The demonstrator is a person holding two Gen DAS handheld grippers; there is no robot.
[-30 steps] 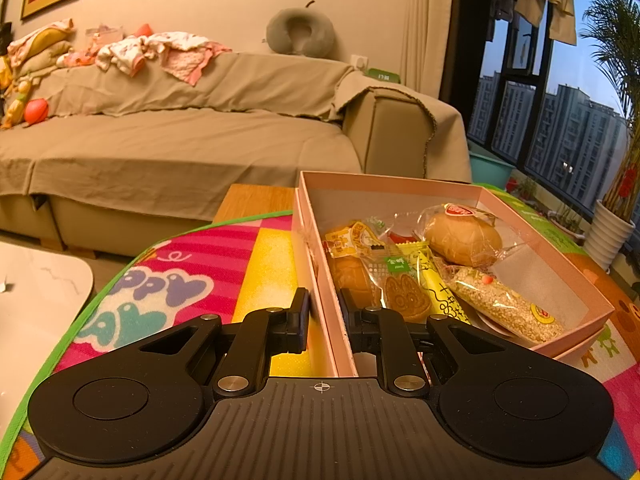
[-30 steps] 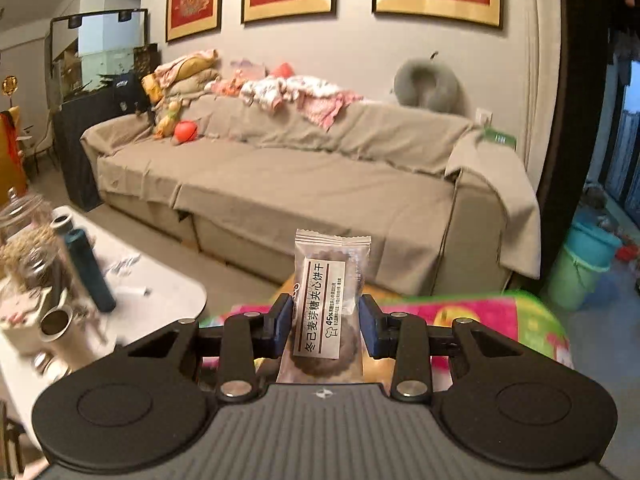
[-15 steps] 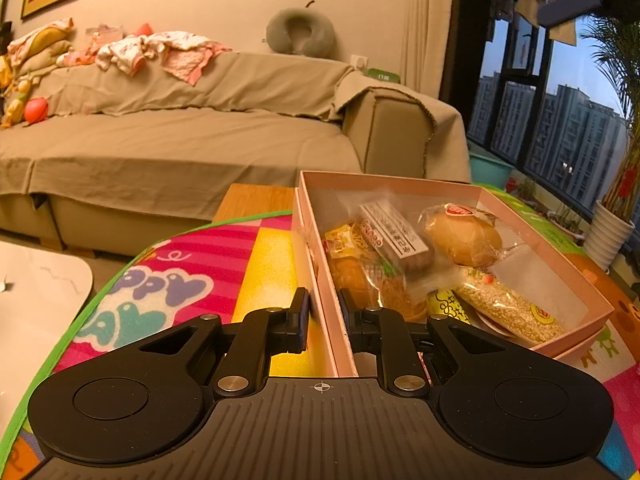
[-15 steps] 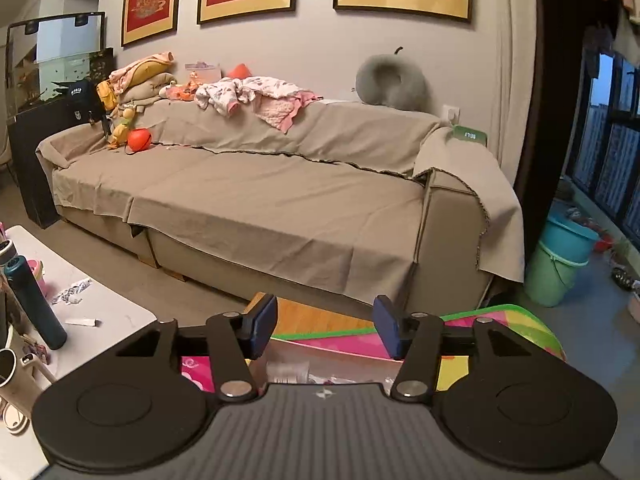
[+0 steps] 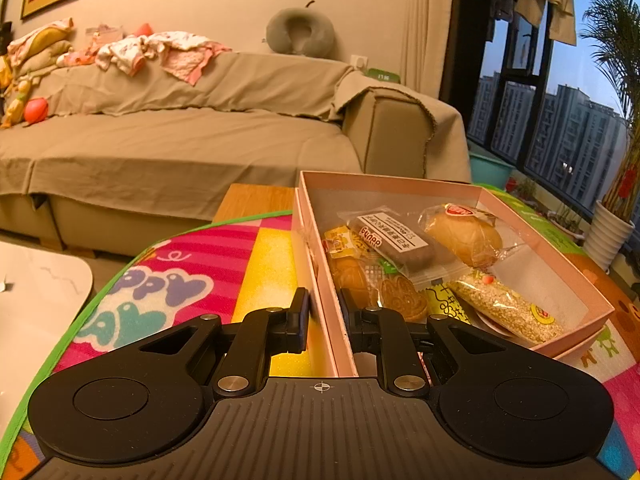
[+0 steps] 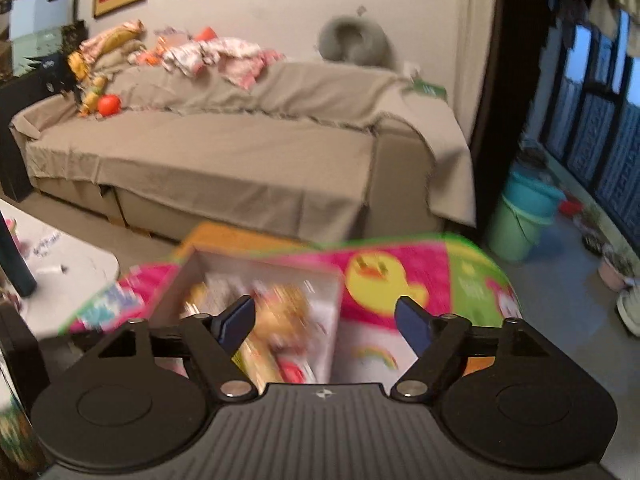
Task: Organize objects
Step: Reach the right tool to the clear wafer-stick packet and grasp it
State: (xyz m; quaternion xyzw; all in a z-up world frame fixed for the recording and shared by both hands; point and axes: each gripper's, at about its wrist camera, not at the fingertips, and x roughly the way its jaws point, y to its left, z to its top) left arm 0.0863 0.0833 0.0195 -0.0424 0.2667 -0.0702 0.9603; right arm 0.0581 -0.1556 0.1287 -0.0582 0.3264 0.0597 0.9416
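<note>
Pink box (image 5: 440,192) packed with wrapped snacks (image 5: 404,248); left gripper (image 5: 323,312) pinches its wall, right gripper (image 6: 324,320) spread wide, empty.

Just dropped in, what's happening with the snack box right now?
The left tongs are clamped on the near wall of the pink box, steadying it on the colourful mat. The cookie packet lies inside on top of the other snacks, beside the wrapped bun. The right tongs hang wide open and empty above the box; that view is blurred.
</note>
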